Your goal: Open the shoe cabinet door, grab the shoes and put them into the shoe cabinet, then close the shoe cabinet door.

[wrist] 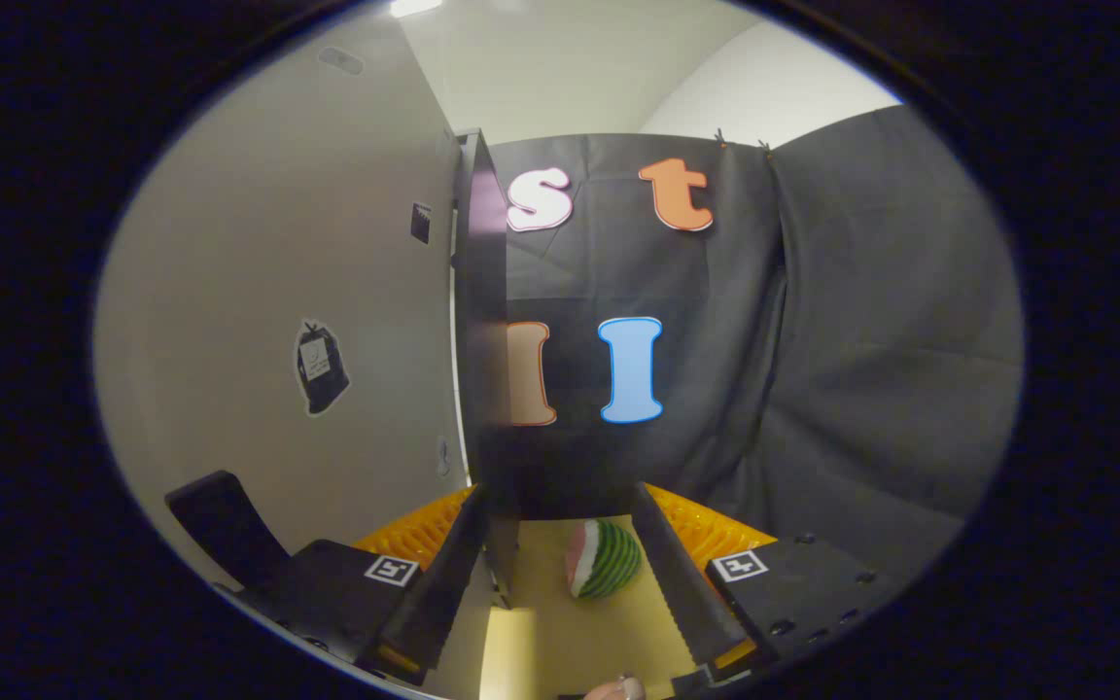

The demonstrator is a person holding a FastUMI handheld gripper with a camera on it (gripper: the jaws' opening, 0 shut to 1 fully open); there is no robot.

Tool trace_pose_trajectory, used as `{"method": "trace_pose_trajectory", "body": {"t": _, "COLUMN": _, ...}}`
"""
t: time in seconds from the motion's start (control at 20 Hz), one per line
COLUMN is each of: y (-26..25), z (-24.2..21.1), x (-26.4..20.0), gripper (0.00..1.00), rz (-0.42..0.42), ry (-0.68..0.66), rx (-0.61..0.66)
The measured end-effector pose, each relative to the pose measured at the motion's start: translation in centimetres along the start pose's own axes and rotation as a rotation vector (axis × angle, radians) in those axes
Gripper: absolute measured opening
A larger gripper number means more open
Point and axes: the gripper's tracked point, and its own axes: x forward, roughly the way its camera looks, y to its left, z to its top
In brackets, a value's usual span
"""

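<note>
The gripper stands released, its fingers straddling the dark cabinet door's edge, seemingly to swing it; a watermelon slice toy lies between them.

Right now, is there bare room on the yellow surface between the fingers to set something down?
Some. The tool is open; the yellow surface is bare nearer than the watermelon slice toy. The dark door edge crowds the left finger; a fingertip sits at the near end.
</note>
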Motion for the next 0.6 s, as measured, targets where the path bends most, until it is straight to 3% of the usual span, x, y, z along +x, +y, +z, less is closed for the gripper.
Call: {"method": "trace_pose_trajectory", "body": {"t": 0.6, "y": 15.0, "z": -0.7, "x": -1.4, "gripper": 0.94, "rz": -0.048, "ry": -0.028, "rx": 0.016}}
